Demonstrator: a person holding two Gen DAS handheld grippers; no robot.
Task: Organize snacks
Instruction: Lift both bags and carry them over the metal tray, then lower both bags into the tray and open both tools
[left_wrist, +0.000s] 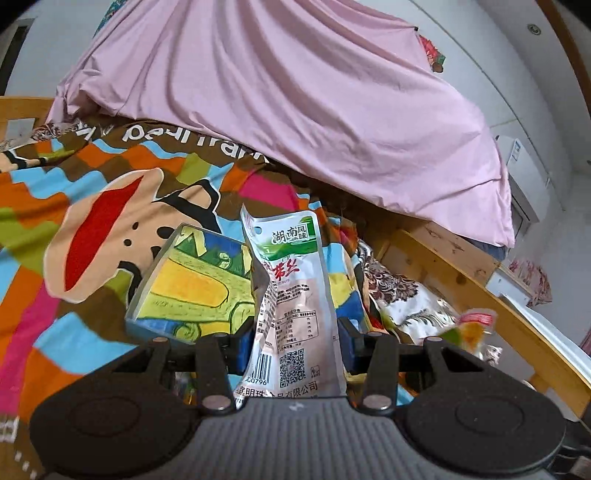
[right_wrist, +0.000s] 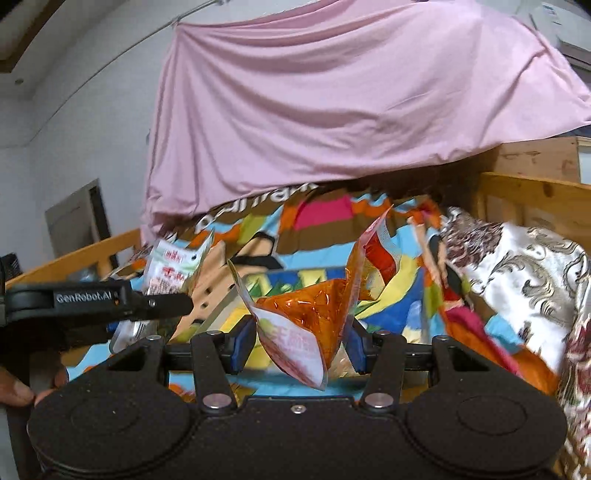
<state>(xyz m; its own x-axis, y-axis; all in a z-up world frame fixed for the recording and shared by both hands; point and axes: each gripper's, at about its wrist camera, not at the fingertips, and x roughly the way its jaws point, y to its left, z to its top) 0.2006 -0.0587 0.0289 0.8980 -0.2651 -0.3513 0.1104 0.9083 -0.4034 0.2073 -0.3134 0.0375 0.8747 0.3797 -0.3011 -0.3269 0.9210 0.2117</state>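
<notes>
Two snack packets are up off the bed (left_wrist: 55, 280), one in each hand-held gripper, so the step in hand looks like carrying both toward wherever they are to be sorted. Largest in view is the pink sheet (left_wrist: 295, 110) hung over the far end of the bed, above the bright cartoon bedspread (right_wrist: 325, 236). A clear, shallow tray (left_wrist: 184, 280) sits on the bedspread near the bed's middle, just behind the left packet. The left hand-held gripper (left_wrist: 295, 350) is clamped on a green-and-white snack pouch (left_wrist: 291, 295), held upright. The right hand-held gripper (right_wrist: 301, 347) is clamped on a crumpled orange snack pouch (right_wrist: 314, 317), its top corner sticking up toward the bed's far edge. Next, I judge, each pouch needs lowering over the tray and releasing flat; the loose, crinkled film could snag or slip from the pads.
</notes>
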